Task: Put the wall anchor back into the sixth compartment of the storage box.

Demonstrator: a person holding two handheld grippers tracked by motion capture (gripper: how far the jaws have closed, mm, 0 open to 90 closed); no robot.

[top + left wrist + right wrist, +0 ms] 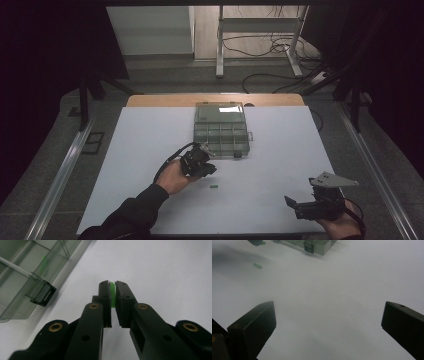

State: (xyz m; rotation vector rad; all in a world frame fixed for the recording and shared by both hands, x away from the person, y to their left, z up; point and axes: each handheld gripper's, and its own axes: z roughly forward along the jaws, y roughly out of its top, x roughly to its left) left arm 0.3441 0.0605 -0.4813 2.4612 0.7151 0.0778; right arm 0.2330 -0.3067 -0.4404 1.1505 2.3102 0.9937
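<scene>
One small green piece point(112, 293) is pinched tight in the left gripper point(112, 285), just beside the clear box point(221, 131). It could slip out and fall beside the box. The right gripper point(328, 322) hangs wide open, holding nothing.

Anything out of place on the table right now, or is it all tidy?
One small green piece lies loose on the white table, apart from the compartment box. The left gripper is shut on another green piece. Nothing looks spilled or damaged.
</scene>
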